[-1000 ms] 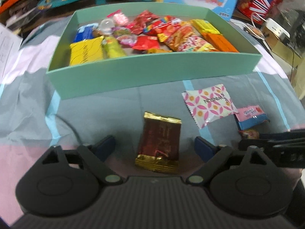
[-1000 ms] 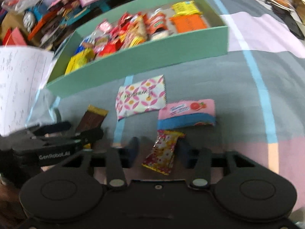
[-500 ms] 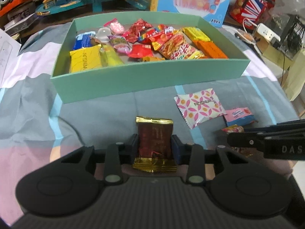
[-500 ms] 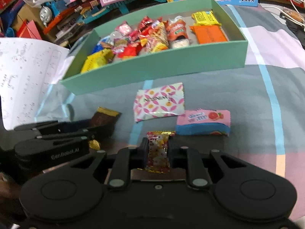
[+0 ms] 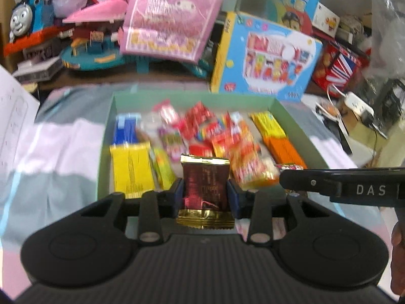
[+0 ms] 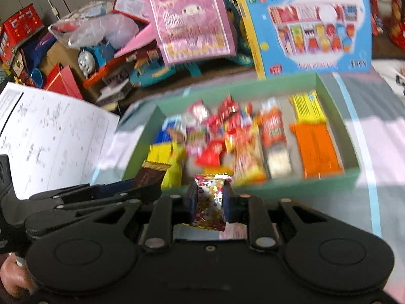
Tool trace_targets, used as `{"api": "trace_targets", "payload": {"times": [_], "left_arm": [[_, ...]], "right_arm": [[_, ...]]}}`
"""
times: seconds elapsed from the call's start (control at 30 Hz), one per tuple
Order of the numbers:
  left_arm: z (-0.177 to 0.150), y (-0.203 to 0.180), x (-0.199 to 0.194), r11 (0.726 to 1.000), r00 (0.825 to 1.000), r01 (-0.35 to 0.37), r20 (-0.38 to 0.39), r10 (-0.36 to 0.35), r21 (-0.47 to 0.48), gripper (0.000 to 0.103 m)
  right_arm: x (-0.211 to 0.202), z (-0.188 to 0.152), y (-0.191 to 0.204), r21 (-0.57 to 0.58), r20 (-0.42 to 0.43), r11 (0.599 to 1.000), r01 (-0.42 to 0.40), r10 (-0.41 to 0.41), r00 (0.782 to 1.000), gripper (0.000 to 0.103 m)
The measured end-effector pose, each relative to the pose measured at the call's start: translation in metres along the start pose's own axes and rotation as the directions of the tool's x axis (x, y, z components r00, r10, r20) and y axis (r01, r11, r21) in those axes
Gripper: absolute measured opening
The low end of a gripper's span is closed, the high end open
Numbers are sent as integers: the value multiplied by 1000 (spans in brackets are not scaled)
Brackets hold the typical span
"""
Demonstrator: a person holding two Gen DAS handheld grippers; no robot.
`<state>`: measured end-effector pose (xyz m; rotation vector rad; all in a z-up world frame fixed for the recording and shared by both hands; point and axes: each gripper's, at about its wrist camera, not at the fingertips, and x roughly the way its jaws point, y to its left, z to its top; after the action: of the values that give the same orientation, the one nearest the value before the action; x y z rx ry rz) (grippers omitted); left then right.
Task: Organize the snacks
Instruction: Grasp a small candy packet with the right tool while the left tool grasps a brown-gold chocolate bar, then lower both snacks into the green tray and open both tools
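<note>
My left gripper (image 5: 205, 194) is shut on a dark red snack packet with gold ends (image 5: 205, 187), held up in the air before the green box (image 5: 106, 136). My right gripper (image 6: 210, 197) is shut on a small red and yellow candy wrapper (image 6: 211, 197), also lifted. The green box (image 6: 336, 101) holds several snacks: yellow and orange packs, red wrappers, a blue pack. In the right wrist view the left gripper (image 6: 141, 190) shows at the left with the dark packet (image 6: 149, 174). In the left wrist view the right gripper (image 5: 286, 177) reaches in from the right.
Behind the box stand a blue toy carton (image 5: 268, 63), a pink bag (image 5: 172, 17) and a blue toy train (image 5: 27, 17). A sheet of paper (image 6: 45, 136) lies left of the box. A striped cloth (image 6: 374, 152) covers the table. A power strip (image 5: 359, 103) lies at the far right.
Both grippers closed on their packets, then lifted them off the cloth toward the green box. The view has tilted up, so the patterned and pink packets on the cloth have dropped out of sight.
</note>
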<state>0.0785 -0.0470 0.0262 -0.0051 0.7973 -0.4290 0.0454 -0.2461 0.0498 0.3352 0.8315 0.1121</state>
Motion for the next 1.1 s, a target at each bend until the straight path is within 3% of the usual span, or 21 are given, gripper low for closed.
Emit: {"api": "trace_targets", "payload": {"times": [0.2,0.53,0.6,0.63,0.67,0.7,0.73,0.77,1.1], "left_arm": [[31,9,25,999,1000,-3,0,3,-40,36],[45,15,67,999,999,-8,-42,6,-51,37],[44,16,75,998,998,-24,-58,21,-54,43],[43,18,78,998,998,-35,-63,32,-54,46],[41,19,82,997,996,-49,-74,45,-54,64],[40,20,85,996,994,-69,-85,64,-60,91],[38,22,86,993,993,-91,-86,85,-69,100],[35,23,86,991,992,-110,-75,104,-79,103],[25,24,77,991,992,-96,-88,88,-95,103]], "right_arm": [[25,41,-3,22,15,1000,-5,4,1000,21],[69,59,-13,55,-15,998,5,-4,1000,24],[76,61,-14,62,-17,998,4,-3,1000,27],[79,62,-14,68,-16,998,2,-1,1000,34],[81,62,-15,74,-13,997,-2,3,1000,48],[83,63,-16,82,-11,997,-3,4,1000,60],[82,63,-16,91,-5,996,0,0,1000,86],[81,63,-17,99,7,995,3,-4,1000,99],[70,54,-19,126,23,992,15,-18,1000,103]]}}
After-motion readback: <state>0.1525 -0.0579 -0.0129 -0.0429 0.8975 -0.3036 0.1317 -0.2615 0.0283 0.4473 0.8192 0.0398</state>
